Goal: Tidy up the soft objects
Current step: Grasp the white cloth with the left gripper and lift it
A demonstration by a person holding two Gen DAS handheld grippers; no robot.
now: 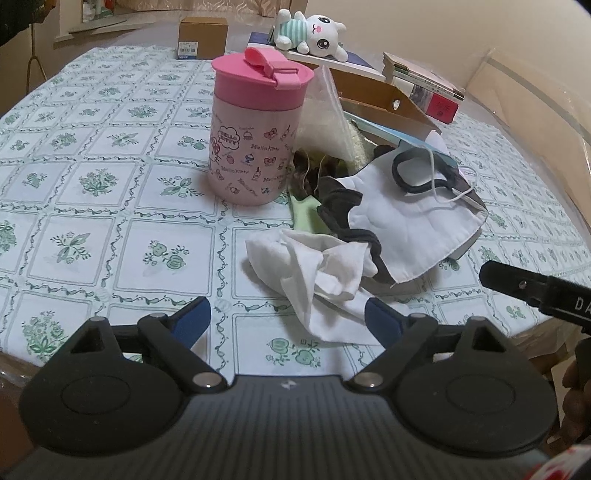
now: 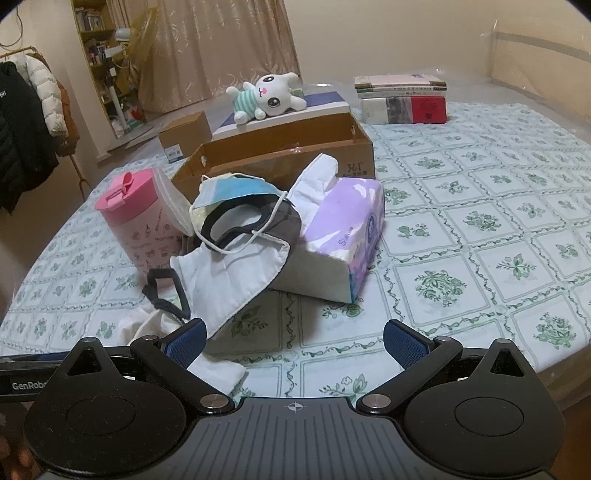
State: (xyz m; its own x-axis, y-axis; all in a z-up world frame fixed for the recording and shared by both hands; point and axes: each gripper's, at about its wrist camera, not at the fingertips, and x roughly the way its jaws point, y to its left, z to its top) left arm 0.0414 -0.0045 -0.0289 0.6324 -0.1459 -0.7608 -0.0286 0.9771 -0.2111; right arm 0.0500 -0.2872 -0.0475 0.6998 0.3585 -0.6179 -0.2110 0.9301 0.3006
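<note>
A pile of soft things lies mid-table: a crumpled white cloth [image 1: 317,269], a white face mask with dark trim [image 1: 406,221], a blue mask [image 2: 236,190] and a green cloth [image 1: 308,216]. A purple tissue pack [image 2: 343,236] props up the masks. A white plush cat [image 1: 314,33] lies on a box behind. My left gripper [image 1: 288,321] is open, just short of the white cloth. My right gripper [image 2: 293,343] is open and empty, in front of the mask [image 2: 229,280] and tissue pack.
A pink Hello Kitty cup [image 1: 255,129] stands left of the pile. An open cardboard box [image 2: 280,151] sits behind it. A stack of books [image 2: 402,99] is at the back right, a small carton [image 1: 202,37] at the back left. The green-patterned tablecloth [image 1: 92,184] covers the table.
</note>
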